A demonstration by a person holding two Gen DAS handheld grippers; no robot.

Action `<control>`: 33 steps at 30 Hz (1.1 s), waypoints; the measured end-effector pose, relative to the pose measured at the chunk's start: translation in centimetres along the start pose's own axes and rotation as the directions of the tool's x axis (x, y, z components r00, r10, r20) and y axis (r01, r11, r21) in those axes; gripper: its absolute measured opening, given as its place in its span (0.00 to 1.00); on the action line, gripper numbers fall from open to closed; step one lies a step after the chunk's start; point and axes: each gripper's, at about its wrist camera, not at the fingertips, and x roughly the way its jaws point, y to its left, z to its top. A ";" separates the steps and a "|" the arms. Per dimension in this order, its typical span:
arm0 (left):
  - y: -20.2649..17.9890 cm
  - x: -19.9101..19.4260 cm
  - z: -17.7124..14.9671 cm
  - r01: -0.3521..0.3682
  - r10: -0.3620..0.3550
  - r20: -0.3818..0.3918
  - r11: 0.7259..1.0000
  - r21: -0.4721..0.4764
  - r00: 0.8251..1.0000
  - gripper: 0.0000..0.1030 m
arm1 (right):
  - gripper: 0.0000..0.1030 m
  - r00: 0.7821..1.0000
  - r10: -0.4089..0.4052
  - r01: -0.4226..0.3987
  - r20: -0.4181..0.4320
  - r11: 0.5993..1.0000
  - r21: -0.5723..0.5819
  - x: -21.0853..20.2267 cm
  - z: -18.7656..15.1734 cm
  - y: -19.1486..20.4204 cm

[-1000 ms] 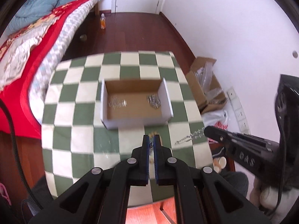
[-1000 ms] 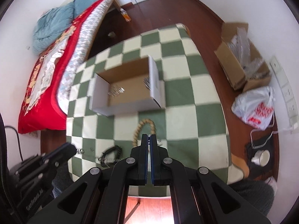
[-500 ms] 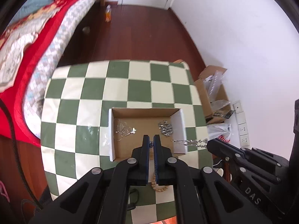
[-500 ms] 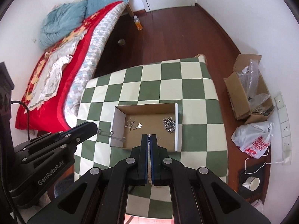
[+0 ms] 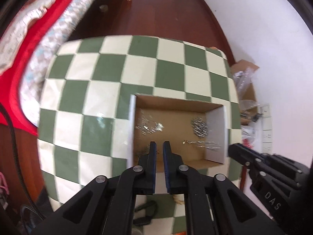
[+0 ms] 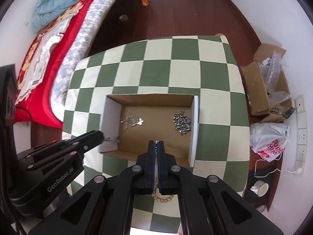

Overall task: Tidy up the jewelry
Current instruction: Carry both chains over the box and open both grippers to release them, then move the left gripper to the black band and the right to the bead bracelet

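thin silver chain (image 5: 205,144) strung from my right gripper (image 6: 156,142), clamped on it, toward my left gripper (image 5: 159,144), jaws opening, pads clear | above open brown cardboard box (image 6: 192,121)

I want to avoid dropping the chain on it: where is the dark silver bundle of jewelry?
In the right wrist view the dark silver bundle lies on the floor of the cardboard box, at its right end beside the white right wall, apart from the paler butterfly chain at the left.
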 end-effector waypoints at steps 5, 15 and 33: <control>0.5 -1.3 0.4 -0.117 0.116 0.092 0.993 0.014 0.989 0.75 | 0.50 1.000 -0.023 0.023 -0.021 1.000 0.018 0.7 0.4 -0.9; 2.0 -0.9 -1.5 -0.277 0.272 0.178 0.961 0.004 0.946 1.00 | 1.00 0.975 -0.220 0.219 -0.015 0.975 -0.039 2.0 -1.2 -1.1; 2.7 -7.4 -9.3 -0.294 0.286 0.352 0.955 -0.033 0.891 1.00 | 1.00 0.950 -0.233 0.231 0.210 0.972 0.034 -3.2 -6.8 -0.4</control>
